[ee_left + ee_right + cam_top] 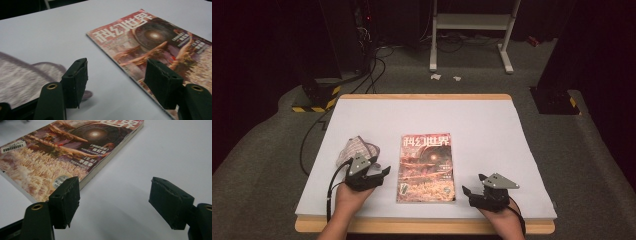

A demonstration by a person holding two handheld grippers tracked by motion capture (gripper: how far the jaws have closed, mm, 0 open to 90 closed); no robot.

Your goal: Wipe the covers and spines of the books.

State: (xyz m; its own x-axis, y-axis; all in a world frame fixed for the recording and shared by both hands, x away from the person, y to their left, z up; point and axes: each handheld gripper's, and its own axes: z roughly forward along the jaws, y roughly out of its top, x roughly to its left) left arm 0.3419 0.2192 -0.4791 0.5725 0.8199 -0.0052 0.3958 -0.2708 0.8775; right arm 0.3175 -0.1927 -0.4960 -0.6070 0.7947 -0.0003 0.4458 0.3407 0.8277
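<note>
A magazine [426, 167] with a red-orange cover and white Chinese title lies flat in the middle of the white table [482, 125]. My left gripper [382, 172] rests just left of it, open, with nothing between its jaws; in the left gripper view the magazine [160, 47] runs up the right side, its edge under the right jaw. A crumpled grey-pink cloth [357, 149] lies behind and left of that gripper, and the cloth [22, 77] also lies beside the left jaw. My right gripper [472, 187] rests open at the magazine's lower right corner [57, 152], empty.
The table has a wooden rim [422, 96] along its far and near edges. Beyond it stand a white metal frame [472, 30], black stands and cables [362, 55] on grey carpet. Bare white surface stretches across the table's far half and right side.
</note>
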